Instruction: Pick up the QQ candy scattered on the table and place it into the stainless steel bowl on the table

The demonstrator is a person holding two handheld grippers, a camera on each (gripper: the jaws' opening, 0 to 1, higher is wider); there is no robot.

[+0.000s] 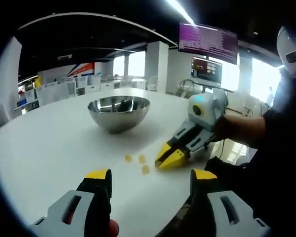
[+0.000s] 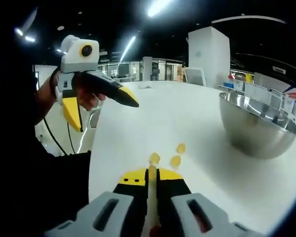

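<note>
Three small yellow QQ candies (image 1: 142,159) lie close together on the white table (image 1: 49,148), in front of the stainless steel bowl (image 1: 118,112). My left gripper (image 1: 150,177) hovers over the table's near edge, open wide, with nothing between its jaws. My right gripper (image 1: 160,163) comes in from the right, shut, its yellow tips low beside the candies. In the right gripper view my right gripper (image 2: 151,174) is shut just behind the nearest candy (image 2: 154,158). Two more candies (image 2: 175,160) lie ahead, and the bowl (image 2: 259,131) stands at the right. My left gripper (image 2: 106,111) is open, up in the air at the left.
The round table's edge (image 2: 96,148) runs close to the candies, with the person's dark clothing (image 1: 281,163) beyond it. Monitors (image 1: 207,69) and office chairs (image 1: 89,81) stand far behind the table. Bare tabletop (image 2: 163,108) stretches past the candies.
</note>
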